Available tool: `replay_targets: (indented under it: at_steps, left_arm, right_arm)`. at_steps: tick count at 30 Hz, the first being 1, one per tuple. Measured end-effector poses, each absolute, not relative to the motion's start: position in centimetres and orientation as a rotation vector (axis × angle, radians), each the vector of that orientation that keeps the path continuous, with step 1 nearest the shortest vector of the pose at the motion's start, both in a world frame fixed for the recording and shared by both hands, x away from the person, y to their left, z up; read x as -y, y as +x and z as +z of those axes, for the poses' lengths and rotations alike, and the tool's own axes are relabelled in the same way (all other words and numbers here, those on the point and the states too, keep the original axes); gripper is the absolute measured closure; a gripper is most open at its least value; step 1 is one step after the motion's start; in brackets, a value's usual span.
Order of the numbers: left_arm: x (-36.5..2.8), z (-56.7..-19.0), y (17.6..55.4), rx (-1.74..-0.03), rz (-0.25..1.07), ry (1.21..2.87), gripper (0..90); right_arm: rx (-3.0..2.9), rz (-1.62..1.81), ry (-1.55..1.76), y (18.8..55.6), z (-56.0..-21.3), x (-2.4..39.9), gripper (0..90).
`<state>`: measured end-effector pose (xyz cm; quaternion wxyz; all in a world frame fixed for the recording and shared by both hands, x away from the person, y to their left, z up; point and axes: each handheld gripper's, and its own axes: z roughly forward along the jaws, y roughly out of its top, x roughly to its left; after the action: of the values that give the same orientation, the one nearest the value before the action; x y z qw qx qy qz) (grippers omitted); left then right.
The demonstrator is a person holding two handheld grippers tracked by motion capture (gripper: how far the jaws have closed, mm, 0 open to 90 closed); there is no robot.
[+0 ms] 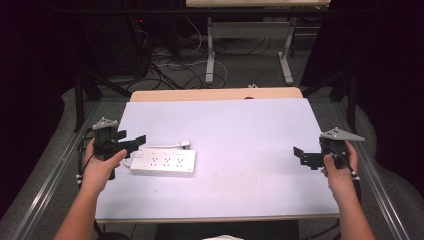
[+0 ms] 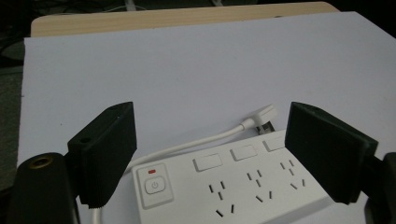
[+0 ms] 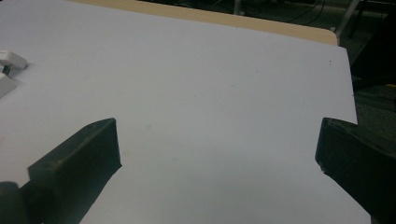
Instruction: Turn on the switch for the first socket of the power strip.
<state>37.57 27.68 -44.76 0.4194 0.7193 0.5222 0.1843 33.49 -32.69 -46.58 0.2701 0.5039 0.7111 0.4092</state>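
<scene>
Lying flat on the left part of the white-covered table (image 1: 240, 125), the white plastic power strip (image 1: 163, 163) with its white cord and plug (image 2: 261, 115) sits between the spread jaws of the left hand-held gripper (image 1: 132, 142), untouched by either pad. Well apart at the right edge, the right hand-held gripper (image 1: 302, 156) hangs with jaws spread wide over bare cover.

High view looks forward and down over the whole table (image 1: 225, 195). Left gripper view sits close and low above the power strip (image 2: 233, 186), lower centre. Right gripper view skims bare tabletop; strip's end (image 3: 5, 84) at left edge
</scene>
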Motion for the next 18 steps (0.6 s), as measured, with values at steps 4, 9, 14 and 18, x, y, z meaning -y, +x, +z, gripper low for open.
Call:
replay_targets:
  at_steps: [4, 9, 14, 18]
  left_arm:
    - [-28.1, -44.4, 38.0, -1.334, 0.466, 1.816, 24.1]
    - [-28.5, -44.3, 38.7, -1.367, 0.455, 1.844, 29.5]
    - [-28.8, -44.3, 39.4, -1.414, 0.427, 1.879, 31.0]
    - [-29.1, -44.3, 39.9, -1.442, 0.387, 1.897, 32.4]
  right_arm:
    - [-1.933, 1.097, 1.347, 33.5, -46.7, 32.6, 0.0]
    - [-1.937, 1.097, 1.345, 33.6, -46.9, 32.6, 0.0]
    - [-1.947, 1.089, 1.365, 33.7, -47.1, 32.5, 0.0]
    - [-1.953, 1.086, 1.356, 33.8, -47.3, 32.4, 0.0]
